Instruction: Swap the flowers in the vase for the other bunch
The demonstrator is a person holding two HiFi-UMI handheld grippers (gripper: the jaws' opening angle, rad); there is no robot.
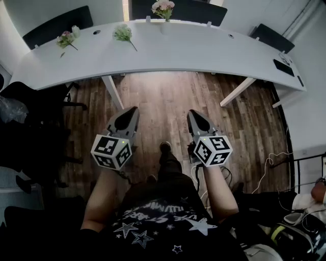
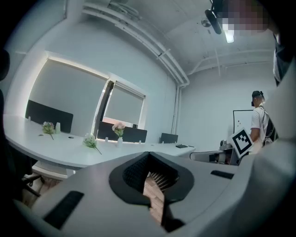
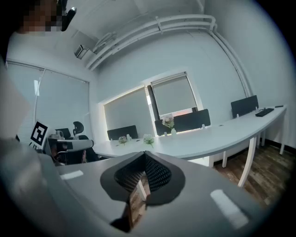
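A small white vase (image 1: pixel 163 24) with pink flowers (image 1: pixel 163 7) stands at the far edge of the long white table (image 1: pixel 204 53). On the tabletop lie a white and green bunch (image 1: pixel 124 33) and, further left, a pink bunch (image 1: pixel 65 38). My left gripper (image 1: pixel 131 114) and right gripper (image 1: pixel 195 116) hover over the wooden floor well short of the table, both shut and empty. In the left gripper view the vase flowers (image 2: pixel 119 130) and the white bunch (image 2: pixel 90 140) show far beyond the shut jaws. The right gripper view shows the vase flowers (image 3: pixel 169 121) and the white bunch (image 3: pixel 148 138) in the distance.
Black chair backs line the table's far side. A black office chair (image 1: pixel 30 109) stands to my left and cables (image 1: pixel 272 165) lie on the floor at right. A dark flat item (image 1: pixel 283 66) lies on the table's right end. Another person (image 2: pixel 260 121) stands at right.
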